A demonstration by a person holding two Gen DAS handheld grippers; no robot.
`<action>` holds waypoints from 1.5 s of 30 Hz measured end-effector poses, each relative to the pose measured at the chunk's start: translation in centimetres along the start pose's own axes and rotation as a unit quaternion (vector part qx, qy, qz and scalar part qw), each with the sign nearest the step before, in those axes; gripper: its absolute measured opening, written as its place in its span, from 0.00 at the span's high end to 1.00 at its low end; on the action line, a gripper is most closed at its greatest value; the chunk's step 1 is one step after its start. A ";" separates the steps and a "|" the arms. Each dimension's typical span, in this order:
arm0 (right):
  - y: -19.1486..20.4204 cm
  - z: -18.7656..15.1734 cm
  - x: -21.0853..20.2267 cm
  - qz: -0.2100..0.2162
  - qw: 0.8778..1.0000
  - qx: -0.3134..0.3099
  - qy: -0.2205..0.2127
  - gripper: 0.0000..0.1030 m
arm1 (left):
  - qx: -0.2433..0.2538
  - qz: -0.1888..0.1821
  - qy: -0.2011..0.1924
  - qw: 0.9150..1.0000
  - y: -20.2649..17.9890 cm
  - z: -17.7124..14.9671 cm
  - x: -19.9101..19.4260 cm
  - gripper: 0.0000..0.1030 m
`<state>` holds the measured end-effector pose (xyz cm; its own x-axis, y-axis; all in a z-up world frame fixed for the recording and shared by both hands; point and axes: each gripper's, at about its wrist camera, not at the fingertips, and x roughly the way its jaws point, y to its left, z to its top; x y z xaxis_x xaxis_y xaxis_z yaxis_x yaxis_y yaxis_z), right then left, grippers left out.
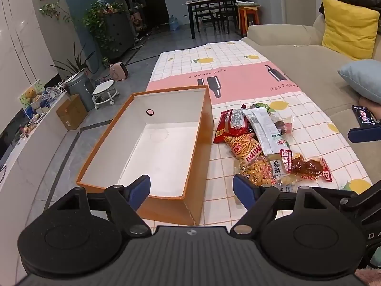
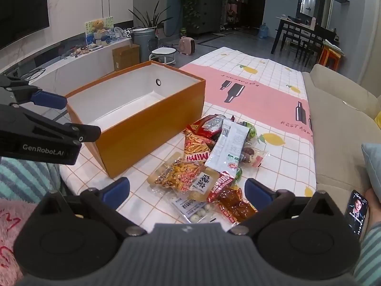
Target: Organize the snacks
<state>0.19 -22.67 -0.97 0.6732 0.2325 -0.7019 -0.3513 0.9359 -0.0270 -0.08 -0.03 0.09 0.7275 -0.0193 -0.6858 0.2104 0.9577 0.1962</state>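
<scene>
An empty orange box point(image 1: 202, 128) with a white inside stands on the table's left part; it also shows in the right wrist view point(image 2: 142, 128). A pile of snack packets point(image 1: 262, 147) lies to its right, also in the right wrist view point(image 2: 214, 162): red bags, a Mimi chip bag point(image 2: 197, 152), a long white packet point(image 2: 228, 145), peanuts point(image 2: 176, 174). My left gripper point(image 1: 191, 188) is open and empty over the box's near corner. My right gripper point(image 2: 187, 190) is open and empty just above the near edge of the pile.
The table carries a checked lemon cloth with a pink band point(image 1: 238, 76). A beige sofa point(image 1: 309, 54) with cushions runs along the right. A phone point(image 2: 357, 211) lies at the right. The left gripper's arm point(image 2: 47, 128) shows at the left of the right wrist view.
</scene>
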 end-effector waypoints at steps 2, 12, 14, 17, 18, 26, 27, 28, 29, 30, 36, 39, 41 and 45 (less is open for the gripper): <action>0.0 0.0 0.1 -0.005 1.000 -0.001 0.008 0.04 | -0.012 -0.014 -0.001 1.000 1.0 0.2 0.1 0.12; -0.1 0.1 0.9 -0.006 1.000 0.016 -0.001 0.04 | -0.004 -0.015 0.007 1.000 0.4 -0.1 0.5 0.14; -0.1 -0.2 0.2 -0.003 1.000 0.012 -0.006 0.04 | -0.006 -0.015 0.006 1.000 0.5 -0.1 0.4 0.14; 0.1 -0.2 0.3 -0.004 1.000 0.009 -0.009 0.04 | -0.007 -0.015 0.007 1.000 0.6 -0.2 0.3 0.14; 0.1 -0.2 0.3 -0.004 1.000 0.010 -0.009 0.04 | -0.007 -0.015 0.007 1.000 0.6 -0.2 0.4 0.14; 0.6 -0.2 0.5 -0.005 1.000 0.006 -0.007 0.04 | -0.019 -0.010 0.006 1.000 1.3 -0.7 0.1 0.14; 0.7 -0.2 0.4 -0.005 1.000 0.006 -0.007 0.04 | -0.020 -0.009 0.006 1.000 1.3 -0.7 0.1 0.14; 0.7 -0.2 0.5 -0.005 1.000 0.005 -0.006 0.04 | -0.020 -0.009 0.006 1.000 1.4 -0.7 0.1 0.14; 0.8 -0.2 0.5 -0.006 1.000 0.004 -0.006 0.04 | -0.020 -0.009 0.006 1.000 1.4 -0.7 0.1 0.14; 0.8 -0.2 0.5 -0.006 1.000 0.003 -0.006 0.04 | -0.020 -0.009 0.006 1.000 1.4 -0.8 0.1 0.14; 0.7 -0.2 0.6 -0.007 1.000 0.005 -0.004 0.04 | -0.019 -0.008 0.007 1.000 1.5 -0.9 -0.1 0.14; 0.7 -0.2 0.7 -0.007 1.000 0.005 -0.003 0.04 | -0.019 -0.008 0.009 1.000 1.5 -1.0 -0.1 0.14; 0.7 -0.2 0.6 -0.007 1.000 0.005 -0.003 0.04 | -0.019 -0.008 0.009 1.000 1.6 -1.0 -0.1 0.14; 0.8 -0.2 0.7 -0.009 1.000 0.004 -0.001 0.04 | -0.019 -0.007 0.009 1.000 1.7 -1.0 -0.1 0.14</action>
<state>0.26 -21.84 -1.65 0.6804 0.2169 -0.7000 -0.3342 0.9419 -0.0331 -0.52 1.86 -0.23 0.7122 -0.0284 -0.7014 0.1951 0.9678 0.1590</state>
